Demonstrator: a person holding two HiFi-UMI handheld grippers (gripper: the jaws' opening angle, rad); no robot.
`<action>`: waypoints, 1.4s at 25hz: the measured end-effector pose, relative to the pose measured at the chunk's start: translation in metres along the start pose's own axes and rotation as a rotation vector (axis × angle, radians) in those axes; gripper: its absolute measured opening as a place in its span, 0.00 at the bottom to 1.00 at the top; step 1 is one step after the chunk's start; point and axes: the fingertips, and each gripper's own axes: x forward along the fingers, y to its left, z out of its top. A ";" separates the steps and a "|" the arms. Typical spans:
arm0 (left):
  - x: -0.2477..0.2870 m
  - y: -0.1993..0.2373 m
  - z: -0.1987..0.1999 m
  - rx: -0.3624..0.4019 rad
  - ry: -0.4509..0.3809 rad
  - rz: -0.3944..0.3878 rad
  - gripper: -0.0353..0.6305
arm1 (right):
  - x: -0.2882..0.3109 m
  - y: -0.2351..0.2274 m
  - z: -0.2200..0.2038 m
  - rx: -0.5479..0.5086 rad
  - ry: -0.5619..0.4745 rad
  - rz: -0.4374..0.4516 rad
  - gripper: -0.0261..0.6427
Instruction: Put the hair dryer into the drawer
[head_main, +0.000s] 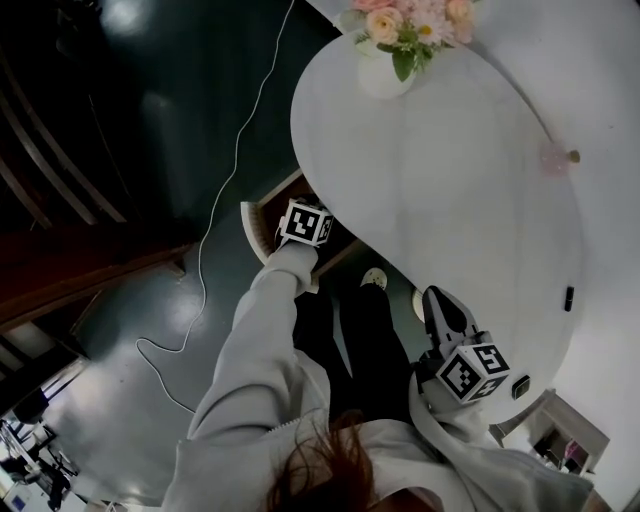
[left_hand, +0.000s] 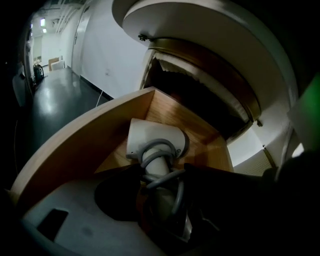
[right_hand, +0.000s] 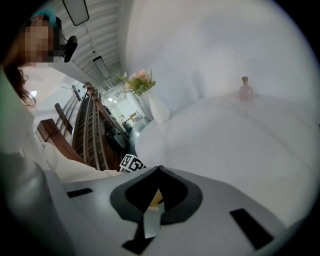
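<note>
A white hair dryer (left_hand: 155, 140) with a grey cord wound round its handle sits low inside the open wooden drawer (left_hand: 75, 145). My left gripper (left_hand: 161, 172) is shut on the handle, with a dark jaw on each side of it. In the head view the left marker cube (head_main: 305, 222) sits over the drawer (head_main: 258, 225), which sticks out from under the white table (head_main: 450, 200); the dryer is hidden there. My right gripper (head_main: 436, 300) hangs at the table's near edge, shut and holding nothing, with its tip (right_hand: 159, 169) pointing across the tabletop.
A white vase of flowers (head_main: 395, 50) stands at the far end of the table, and a small pink bottle (head_main: 555, 158) stands near its right edge. A thin white cable (head_main: 215, 200) trails over the dark floor on the left. A wooden railing (right_hand: 95, 130) stands beyond the table.
</note>
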 end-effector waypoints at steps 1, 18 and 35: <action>0.000 0.000 -0.002 -0.005 0.009 -0.003 0.46 | 0.001 0.001 0.000 0.000 0.000 0.004 0.11; -0.025 0.002 0.017 0.039 -0.067 0.113 0.55 | 0.011 0.015 0.001 -0.012 0.006 0.060 0.11; -0.072 -0.015 0.039 0.121 -0.124 0.182 0.55 | 0.018 0.035 0.029 -0.059 -0.049 0.164 0.11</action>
